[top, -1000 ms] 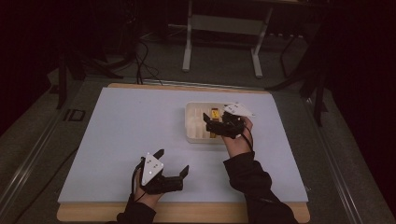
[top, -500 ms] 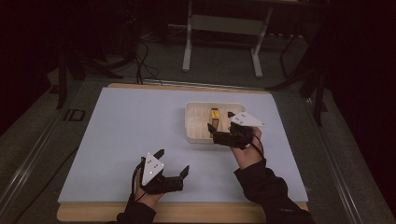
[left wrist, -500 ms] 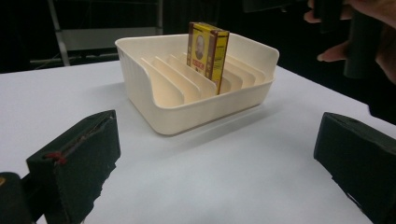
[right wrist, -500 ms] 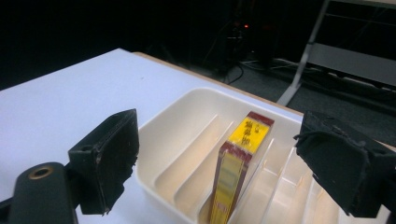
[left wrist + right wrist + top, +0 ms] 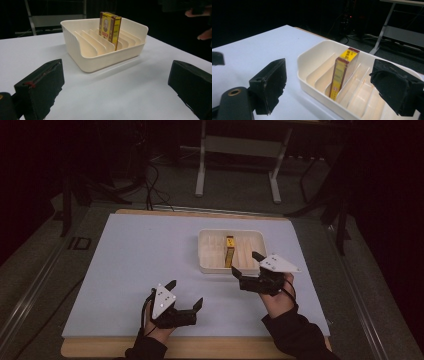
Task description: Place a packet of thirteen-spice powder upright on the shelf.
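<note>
Both claws empty, box parked in the rack

Yellow box point(image 5: 344, 72) stands upright in the slotted tray point(image 5: 210, 266), just ahead of the wide-open right claw point(image 5: 248, 265); open left claw point(image 5: 183, 295) sits farther off on the bench point(image 5: 125, 260).

Dim room, grey floor point(image 5: 165, 180), white-legged metal stand point(image 5: 240, 150) at 12 o'clock, black cables point(image 5: 150, 185) at 11 o'clock, pale worktop point(image 5: 135, 260) on wooden board point(image 5: 100, 347)
</note>
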The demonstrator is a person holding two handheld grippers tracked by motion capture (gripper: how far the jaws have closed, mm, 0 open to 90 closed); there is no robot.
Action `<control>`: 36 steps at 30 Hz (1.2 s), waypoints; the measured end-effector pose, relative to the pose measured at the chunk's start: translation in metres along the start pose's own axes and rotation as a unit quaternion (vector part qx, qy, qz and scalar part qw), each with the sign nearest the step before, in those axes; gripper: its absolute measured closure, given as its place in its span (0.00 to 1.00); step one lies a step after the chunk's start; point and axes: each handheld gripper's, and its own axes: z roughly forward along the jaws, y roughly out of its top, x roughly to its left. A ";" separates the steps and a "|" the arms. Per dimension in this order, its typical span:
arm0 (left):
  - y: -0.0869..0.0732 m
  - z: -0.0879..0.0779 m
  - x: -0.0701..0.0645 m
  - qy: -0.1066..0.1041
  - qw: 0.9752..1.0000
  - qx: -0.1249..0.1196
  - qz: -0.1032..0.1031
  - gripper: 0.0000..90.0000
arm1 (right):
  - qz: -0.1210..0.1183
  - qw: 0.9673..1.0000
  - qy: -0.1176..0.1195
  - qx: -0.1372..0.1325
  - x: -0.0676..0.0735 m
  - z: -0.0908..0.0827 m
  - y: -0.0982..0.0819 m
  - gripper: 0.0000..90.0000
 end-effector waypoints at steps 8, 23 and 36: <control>0.000 0.000 0.000 0.001 1.000 0.002 0.000 0.02 | -0.010 1.000 0.008 0.007 0.001 -0.020 -0.017 0.15; 0.000 -0.001 0.000 -0.002 1.000 0.001 0.003 0.02 | -0.038 0.999 0.001 0.034 0.004 -0.047 -0.045 0.15; -0.001 -0.001 0.001 -0.002 1.000 0.002 0.003 0.02 | -0.055 0.997 -0.008 0.051 -0.005 -0.068 -0.062 0.15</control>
